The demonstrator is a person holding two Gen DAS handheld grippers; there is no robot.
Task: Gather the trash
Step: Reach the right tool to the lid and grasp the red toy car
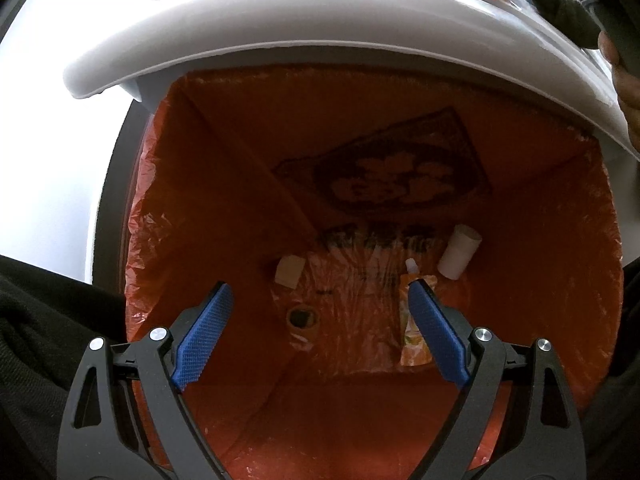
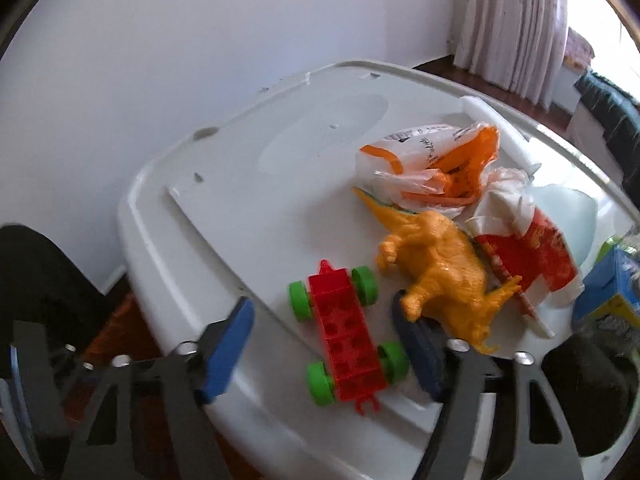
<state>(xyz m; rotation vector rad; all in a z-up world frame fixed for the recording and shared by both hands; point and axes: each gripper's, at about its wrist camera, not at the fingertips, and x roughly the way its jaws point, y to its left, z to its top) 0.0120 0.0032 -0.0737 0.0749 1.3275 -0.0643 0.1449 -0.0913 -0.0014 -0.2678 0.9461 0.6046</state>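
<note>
Left wrist view: the left gripper [image 1: 318,300] hangs wide open and empty over the orange-lined bin [image 1: 168,208], where one juice pouch [image 1: 412,328], one tape roll [image 1: 302,318], one white scrap [image 1: 289,271] and one cardboard tube [image 1: 460,252] lie. On the white lid [image 2: 224,184], the right gripper [image 2: 324,322], fingers half open, straddles one red toy car [image 2: 348,340] without gripping; beyond lie one orange dinosaur [image 2: 436,264] and two crumpled wrappers [image 2: 436,164].

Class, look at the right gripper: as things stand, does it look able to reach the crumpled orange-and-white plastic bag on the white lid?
Probably yes. The right gripper is open and empty, and the plastic bag lies exposed on the white lid. The red toy car and orange dinosaur lie nearer, so it likely must pass over them.
</note>
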